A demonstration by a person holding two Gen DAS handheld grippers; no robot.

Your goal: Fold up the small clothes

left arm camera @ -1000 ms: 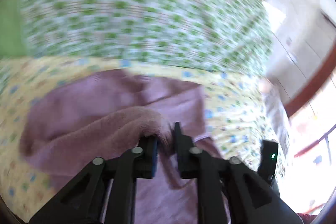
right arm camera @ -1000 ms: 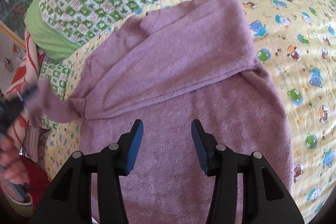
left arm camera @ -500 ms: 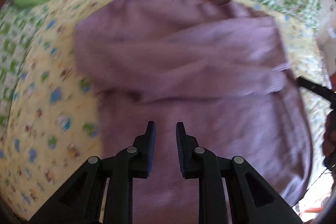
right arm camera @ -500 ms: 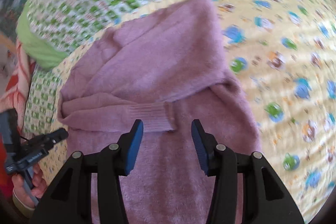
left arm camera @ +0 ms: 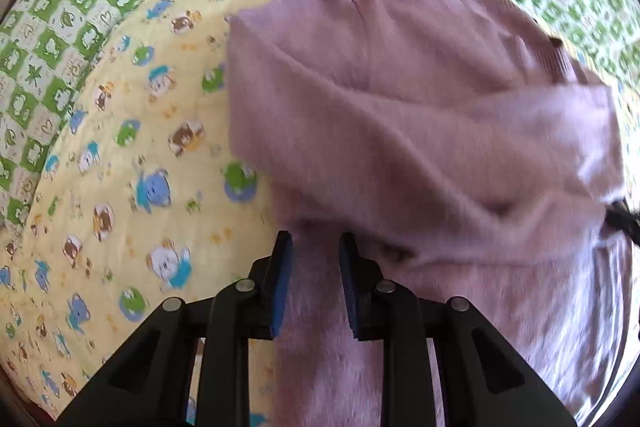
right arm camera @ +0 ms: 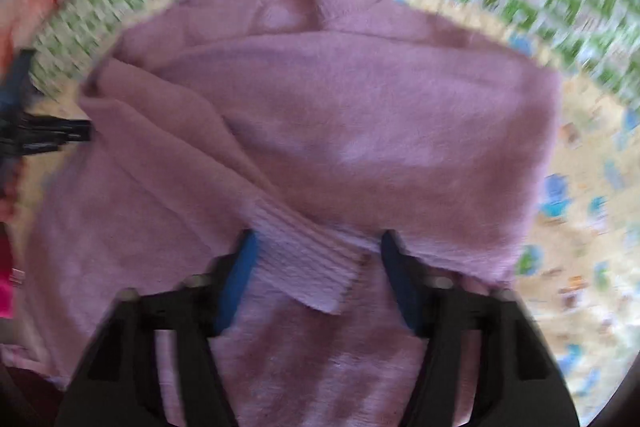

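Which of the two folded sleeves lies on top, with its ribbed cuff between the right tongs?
The sleeve coming from the left side of the right wrist view: its ribbed cuff lies between the open right tongs.

The left claw [left arm camera: 311, 239] pointed forward with its blue-padded fingers [left arm camera: 280, 275] a narrow gap apart, gripping nothing. The right claw [right arm camera: 316, 241] was spread much wider, its fingers [right arm camera: 236, 279] parted and empty between. In the right wrist view, the left claw's black tip [right arm camera: 60, 133] showed at the left edge.
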